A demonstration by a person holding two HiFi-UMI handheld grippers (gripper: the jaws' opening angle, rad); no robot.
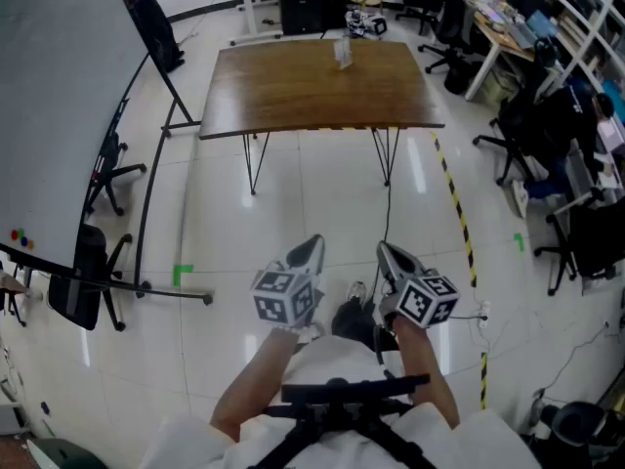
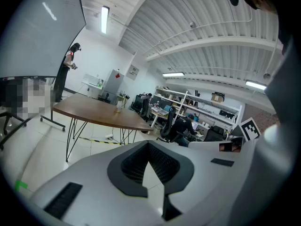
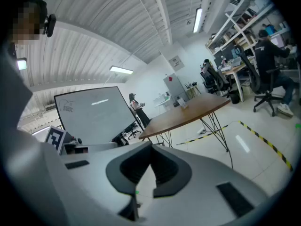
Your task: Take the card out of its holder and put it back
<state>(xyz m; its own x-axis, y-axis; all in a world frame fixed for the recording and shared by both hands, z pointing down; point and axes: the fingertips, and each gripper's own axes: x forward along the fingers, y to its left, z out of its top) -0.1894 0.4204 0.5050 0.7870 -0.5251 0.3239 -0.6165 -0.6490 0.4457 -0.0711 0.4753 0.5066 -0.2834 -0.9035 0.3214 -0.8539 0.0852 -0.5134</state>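
The card holder, a small clear stand with a card in it, sits far off near the back edge of the brown wooden table. It also shows small in the left gripper view as the card holder and in the right gripper view as the card holder. Both grippers are held close to the body over the tiled floor, well short of the table. My left gripper is shut and empty. My right gripper is shut and empty too.
A large whiteboard on a stand leans at the left with a black chair beside it. Yellow-black floor tape runs from the table's right legs. Office chairs and desks crowd the right side. A person stands beyond the table.
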